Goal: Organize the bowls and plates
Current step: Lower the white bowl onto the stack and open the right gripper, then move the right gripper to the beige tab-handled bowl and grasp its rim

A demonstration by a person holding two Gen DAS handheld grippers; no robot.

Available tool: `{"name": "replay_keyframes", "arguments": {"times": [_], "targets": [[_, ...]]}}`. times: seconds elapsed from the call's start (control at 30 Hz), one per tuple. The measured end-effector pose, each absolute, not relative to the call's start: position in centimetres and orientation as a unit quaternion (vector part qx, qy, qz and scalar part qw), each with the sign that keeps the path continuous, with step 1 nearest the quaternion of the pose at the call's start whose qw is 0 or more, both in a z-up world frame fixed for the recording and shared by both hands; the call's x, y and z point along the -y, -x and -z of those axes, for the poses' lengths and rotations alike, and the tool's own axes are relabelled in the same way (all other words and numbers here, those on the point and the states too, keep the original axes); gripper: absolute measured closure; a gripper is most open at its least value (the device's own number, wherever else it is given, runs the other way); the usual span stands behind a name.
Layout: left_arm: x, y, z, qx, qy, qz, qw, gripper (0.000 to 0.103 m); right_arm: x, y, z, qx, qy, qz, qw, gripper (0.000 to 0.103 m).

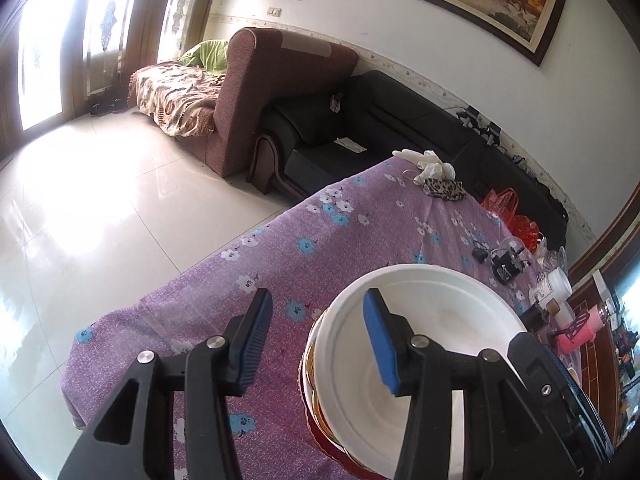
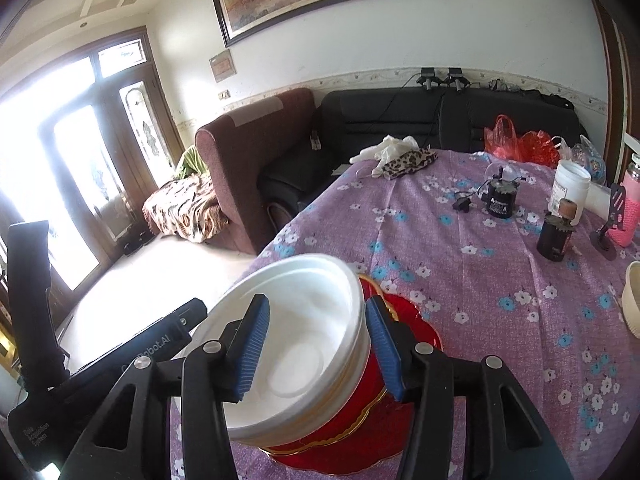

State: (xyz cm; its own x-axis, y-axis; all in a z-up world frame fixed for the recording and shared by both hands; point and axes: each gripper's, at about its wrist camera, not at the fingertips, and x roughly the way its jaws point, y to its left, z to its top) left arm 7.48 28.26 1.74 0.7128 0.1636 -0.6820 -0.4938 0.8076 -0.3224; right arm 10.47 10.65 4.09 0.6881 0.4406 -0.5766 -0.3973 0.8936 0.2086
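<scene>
A white bowl (image 1: 432,344) sits in a stack on a red plate with a gold rim (image 1: 320,436) on the purple flowered tablecloth (image 1: 312,240). My left gripper (image 1: 316,340) is open; its right finger is inside the bowl and its left finger outside, straddling the rim. In the right wrist view my right gripper (image 2: 320,344) is open and straddles the far rim of the same white bowl (image 2: 292,344), which rests on the red plate (image 2: 416,336). A second cream bowl (image 2: 632,300) shows at the right edge.
At the table's far end lie white gloves (image 2: 392,146), a leopard-print pouch (image 2: 408,162), a black device (image 2: 502,196), a white jar (image 2: 570,188), a dark bottle (image 2: 556,236), a pink bottle (image 2: 630,216). Sofas (image 1: 320,120) stand beyond the table edge.
</scene>
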Motion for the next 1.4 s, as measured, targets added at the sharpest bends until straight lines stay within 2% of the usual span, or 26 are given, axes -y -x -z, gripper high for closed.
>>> {"name": "replay_keyframes", "arguments": {"times": [0.17,0.47,0.53,0.6,0.83,1.4], "targets": [[-28.5,-6.6,-2.1,-0.324,0.254,-0.191,0.891,0.055,-10.0,-10.1,-4.4,-0.319,-0.044,-0.228,0.919,0.048],[-27.2,-5.6,-3.4,-0.308,0.237,-0.206,0.898,0.035,-7.4,-9.0,-5.0,-0.308,-0.071,-0.216,0.924,0.044],[-26.6,-5.3,-3.8,-0.304,0.228,-0.210,0.901,0.026,-6.5,-8.8,-5.1,-0.305,-0.078,-0.212,0.925,0.042],[-25.6,-4.9,-4.4,-0.296,0.211,-0.215,0.907,0.024,-5.8,-8.6,-5.1,-0.304,-0.086,-0.209,0.925,0.042],[-21.6,-4.0,-6.3,-0.277,0.147,-0.215,0.925,0.018,-2.9,-7.2,-5.2,-0.298,-0.106,-0.198,0.928,0.041],[-12.9,-3.9,-6.8,-0.286,0.050,-0.172,0.941,0.018,4.6,-5.1,-4.3,-0.297,-0.163,-0.160,0.927,0.035]]}}
